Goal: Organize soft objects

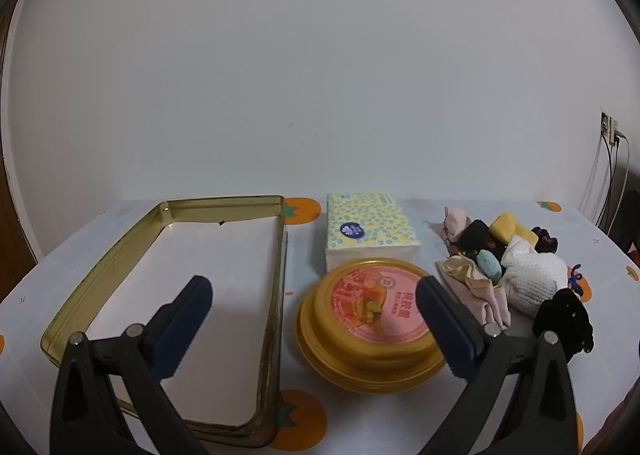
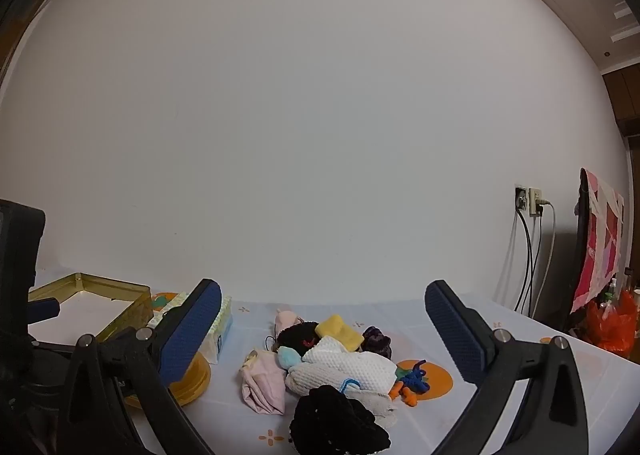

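1. Hidden or cut off: in the right wrist view the round gold tin is mostly covered by that gripper's left finger, and the tissue pack shows only as a strip behind it. The black fuzzy piece at the near edge of the pile runs toward the bottom of the frame. In the left wrist view the same black piece sits partly behind the right-hand finger.
2. The pile of soft objects is a tangle; single items overlap, so where one ends and the next begins is hard to tell. It lies on the surface, to the right of the tins.
3. Only the right wrist view shows the blue and orange cord toy clearly, plus the wall sockets with cables and a red and pink cloth hanging at the far right. Only the left wrist view shows the round tin's pink printed lid and the whole rectangular tin.
4. Containers: the rectangular gold tin stands open, with only its pale floor showing inside. The round tin is lidded; its contents cannot be seen.
5. The left gripper has its fingers spread wide with nothing between them, above the tins. The right gripper is likewise released, its fingers framing the pile without touching it.
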Demonstrator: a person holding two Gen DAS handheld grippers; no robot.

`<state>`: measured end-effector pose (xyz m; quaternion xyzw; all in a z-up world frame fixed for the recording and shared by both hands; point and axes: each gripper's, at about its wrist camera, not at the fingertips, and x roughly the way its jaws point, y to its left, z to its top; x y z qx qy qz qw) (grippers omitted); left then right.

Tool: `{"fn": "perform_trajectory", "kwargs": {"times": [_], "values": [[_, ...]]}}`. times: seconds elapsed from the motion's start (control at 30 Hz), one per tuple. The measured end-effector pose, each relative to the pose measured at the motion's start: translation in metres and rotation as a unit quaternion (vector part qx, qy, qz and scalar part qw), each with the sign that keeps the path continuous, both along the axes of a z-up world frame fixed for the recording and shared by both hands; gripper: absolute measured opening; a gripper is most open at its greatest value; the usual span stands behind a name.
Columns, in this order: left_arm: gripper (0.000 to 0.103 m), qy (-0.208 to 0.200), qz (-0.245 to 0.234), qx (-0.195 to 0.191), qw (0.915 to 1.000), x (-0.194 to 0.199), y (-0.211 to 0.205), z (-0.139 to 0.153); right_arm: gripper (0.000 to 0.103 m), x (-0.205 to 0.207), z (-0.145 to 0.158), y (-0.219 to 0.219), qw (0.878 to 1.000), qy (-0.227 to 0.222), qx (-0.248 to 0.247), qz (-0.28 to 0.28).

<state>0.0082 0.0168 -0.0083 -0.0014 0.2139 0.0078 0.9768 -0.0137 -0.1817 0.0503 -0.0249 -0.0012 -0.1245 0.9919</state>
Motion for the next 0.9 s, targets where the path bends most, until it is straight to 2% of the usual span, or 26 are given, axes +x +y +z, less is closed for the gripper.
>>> {"fn": "perform_trajectory", "kwargs": {"times": [0.63,0.9], "values": [[0.103,0.002,0.000,0.002,1.0000,0.0001,-0.0020,0.0005,0.103,0.0003,0.0009,-0.0005,1.000,-0.008,-0.005,0.003],[0.103,0.002,0.000,0.002,1.0000,-0.0007,-0.0029,0.0003,0.103,-0.0009,0.0039,-0.0041,1.000,-0.003,0.008,-0.004]]}}
